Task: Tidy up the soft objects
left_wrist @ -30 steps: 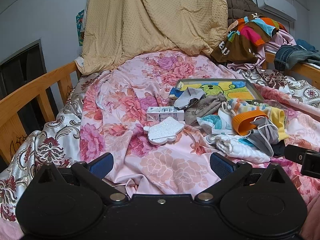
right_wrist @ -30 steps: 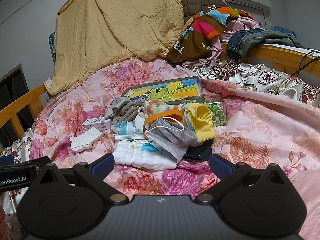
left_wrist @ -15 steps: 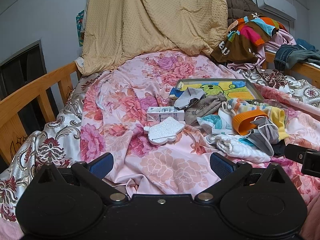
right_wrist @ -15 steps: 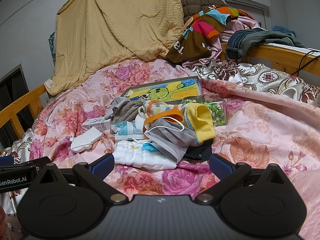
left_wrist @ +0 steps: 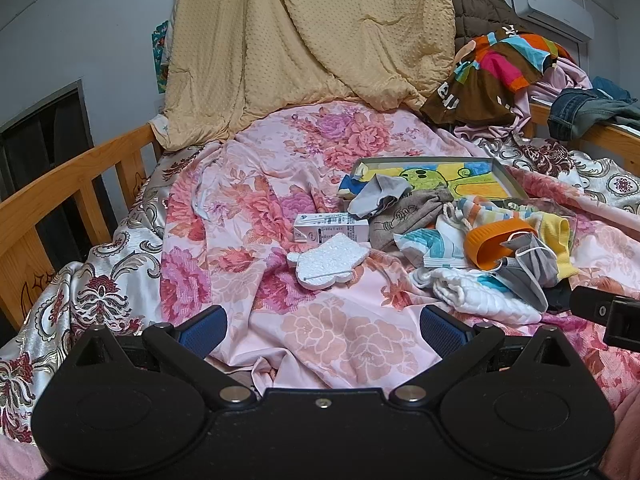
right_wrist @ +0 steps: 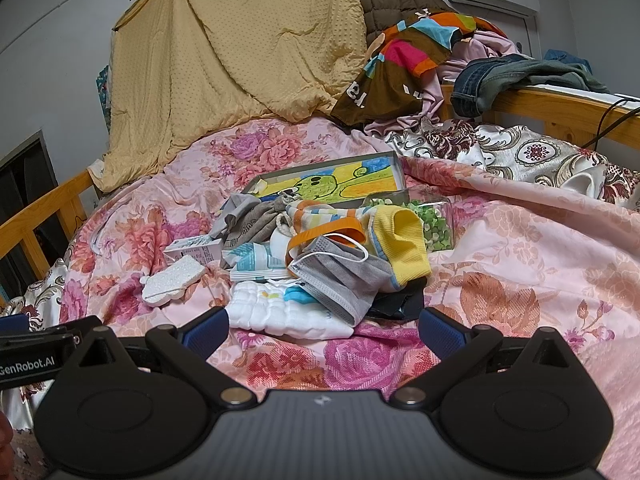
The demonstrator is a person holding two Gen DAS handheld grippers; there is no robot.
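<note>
A heap of soft things lies on the floral bedspread (left_wrist: 340, 328): a grey face mask (right_wrist: 340, 272), a yellow sock (right_wrist: 406, 240), a white quilted cloth (right_wrist: 276, 312), a brown drawstring pouch (left_wrist: 404, 216) and a grey sock (left_wrist: 378, 196). A white foam piece (left_wrist: 330, 260) and a small carton (left_wrist: 330, 228) lie to the left of the heap. My left gripper (left_wrist: 322, 328) is open and empty, short of the foam piece. My right gripper (right_wrist: 324, 328) is open and empty, just short of the white cloth.
A shallow tray with a coloured drawing (right_wrist: 332, 184) lies behind the heap. A clear bag of green bits (right_wrist: 436, 220) sits to its right. A tan quilt (left_wrist: 304, 40) and piled clothes (right_wrist: 408, 56) stand at the back. Wooden bed rails (left_wrist: 60, 184) run along both sides.
</note>
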